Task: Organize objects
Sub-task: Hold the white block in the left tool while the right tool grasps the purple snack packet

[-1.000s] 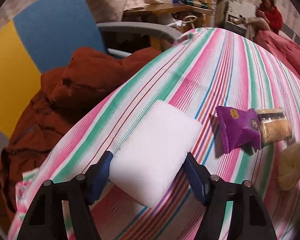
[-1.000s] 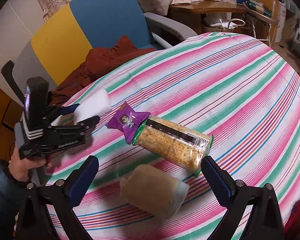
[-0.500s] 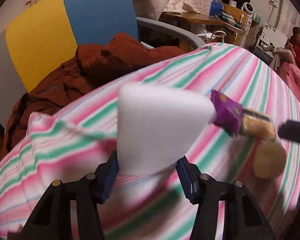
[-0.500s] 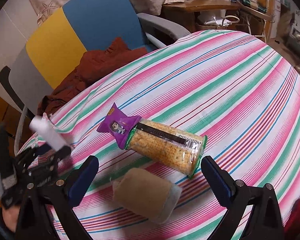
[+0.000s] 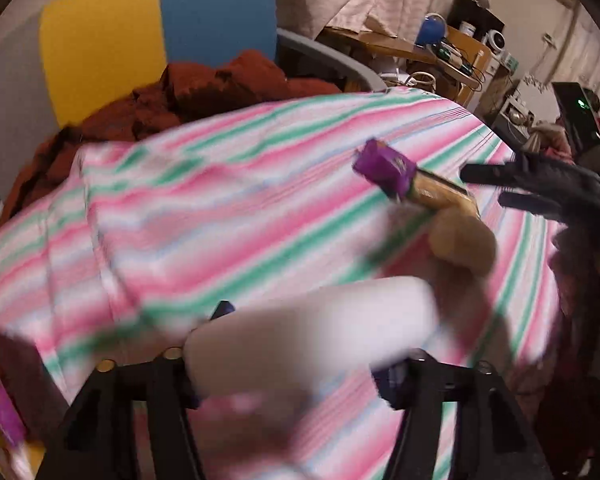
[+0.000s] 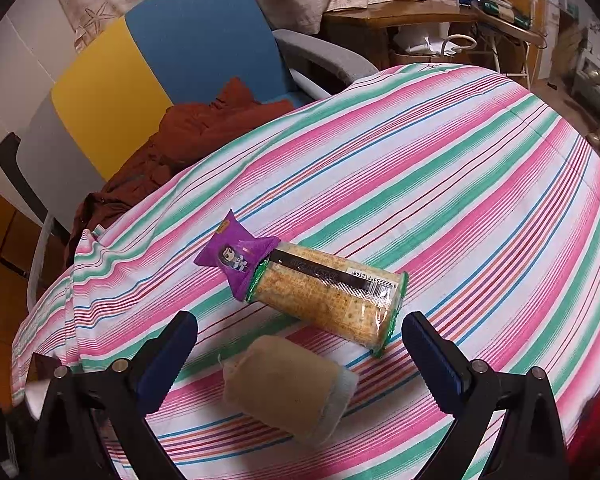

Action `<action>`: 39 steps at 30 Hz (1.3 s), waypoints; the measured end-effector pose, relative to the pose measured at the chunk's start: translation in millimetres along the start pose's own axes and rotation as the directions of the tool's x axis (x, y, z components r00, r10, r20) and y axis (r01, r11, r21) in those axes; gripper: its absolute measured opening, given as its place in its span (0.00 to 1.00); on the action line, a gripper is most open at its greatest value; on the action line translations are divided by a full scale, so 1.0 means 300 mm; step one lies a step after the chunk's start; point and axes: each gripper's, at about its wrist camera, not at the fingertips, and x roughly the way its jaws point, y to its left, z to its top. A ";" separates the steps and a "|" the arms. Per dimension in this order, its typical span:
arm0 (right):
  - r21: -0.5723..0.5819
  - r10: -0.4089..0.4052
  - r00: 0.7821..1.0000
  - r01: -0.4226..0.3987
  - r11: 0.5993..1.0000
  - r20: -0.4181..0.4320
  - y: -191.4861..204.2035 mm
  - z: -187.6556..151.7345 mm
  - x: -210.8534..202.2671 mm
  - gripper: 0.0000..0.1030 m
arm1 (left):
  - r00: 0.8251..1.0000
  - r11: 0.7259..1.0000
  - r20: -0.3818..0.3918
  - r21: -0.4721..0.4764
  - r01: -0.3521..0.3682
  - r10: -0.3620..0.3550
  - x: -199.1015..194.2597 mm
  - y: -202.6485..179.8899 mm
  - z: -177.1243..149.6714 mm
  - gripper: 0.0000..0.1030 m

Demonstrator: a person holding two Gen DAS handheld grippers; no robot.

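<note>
Motion blur smears the left wrist view, yet the left gripper (image 5: 296, 360) clearly has its jaws closed on a white rectangular foam block (image 5: 308, 340), carried above the near edge of the pink-and-green striped tablecloth (image 5: 228, 216). The block's long axis runs across the jaws, left to right. To do this carry well, I judge the grip should stay firm but gentle, since foam squashes, and the block should be set down flat. Beyond the block lie a purple snack packet (image 5: 384, 168) and a tan cloth roll (image 5: 462, 244).

From the right wrist view, the right gripper (image 6: 300, 356) stands wide open and empty over that same tan cloth roll (image 6: 288, 388). A clear-wrapped cracker sleeve (image 6: 328, 296) lies just beyond the roll, its long axis slanting from upper left to lower right, touching the purple packet (image 6: 236, 256).
</note>
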 end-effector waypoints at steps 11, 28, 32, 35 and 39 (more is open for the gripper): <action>0.036 0.003 1.000 -0.004 0.999 0.005 -0.026 0.010 -0.009 1.00 | 0.998 0.998 -0.034 -0.039 0.058 -0.059 -0.114 -0.025 -0.195 0.78; -0.072 0.076 0.996 -0.074 0.995 0.036 0.051 -0.003 -0.021 1.00 | 0.996 0.997 -0.052 -0.020 -0.069 0.068 -0.007 -0.062 -0.215 0.53; -0.162 0.060 0.998 -0.055 0.985 0.023 0.102 -0.017 -0.004 0.99 | 0.998 0.998 0.023 -0.005 -0.064 0.064 -0.059 -0.099 -0.248 0.53; -0.299 0.007 0.999 0.003 0.954 0.035 0.180 -0.005 0.019 0.96 | 0.999 0.999 0.009 -0.019 -0.047 0.047 -0.043 -0.103 -0.268 0.53; -0.492 -0.099 0.994 0.112 0.864 0.052 0.282 0.020 0.096 0.85 | 0.999 0.998 0.013 -0.056 -0.036 0.036 -0.028 -0.089 -0.273 0.54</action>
